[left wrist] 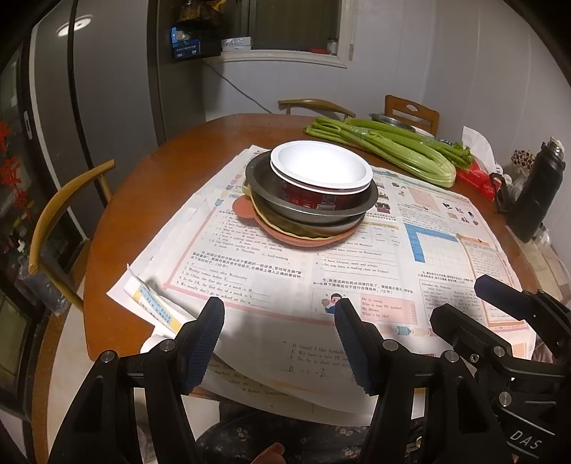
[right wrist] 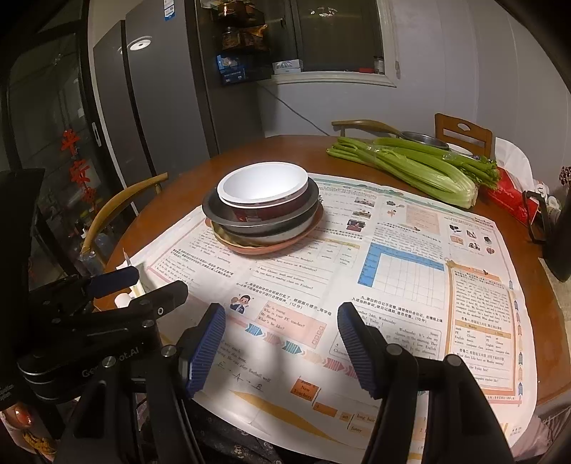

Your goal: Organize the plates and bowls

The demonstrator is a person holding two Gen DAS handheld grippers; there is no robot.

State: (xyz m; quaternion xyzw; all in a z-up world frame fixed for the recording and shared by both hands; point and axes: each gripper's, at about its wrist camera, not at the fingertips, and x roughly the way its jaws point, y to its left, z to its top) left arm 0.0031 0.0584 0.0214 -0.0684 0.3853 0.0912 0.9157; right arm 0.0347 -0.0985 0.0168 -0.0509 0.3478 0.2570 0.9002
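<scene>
a: why are both tongs hanging empty?
b: the left tongs (left wrist: 280, 308) and right tongs (right wrist: 282, 314) stand open over the worksheets (right wrist: 392, 285), nothing between their pads. i'd guess the stacking is done.
a: and the dishes?
b: nested mid-surface (left wrist: 150, 200), well beyond both tongs: white bowl (left wrist: 321, 167) inside a metal pan (left wrist: 264, 185), on an orange plate (left wrist: 249, 217), biggest lowest for steadiness. celery (left wrist: 392, 146) lies beyond.

Both fisheye views are dim and warm-toned, lit from overhead; a ceiling lamp glares off the refrigerator (left wrist: 75, 26). Soft shadows fall on the printed sheets (right wrist: 392, 285) near the fingers; edges curve strongly and darken to black corners
</scene>
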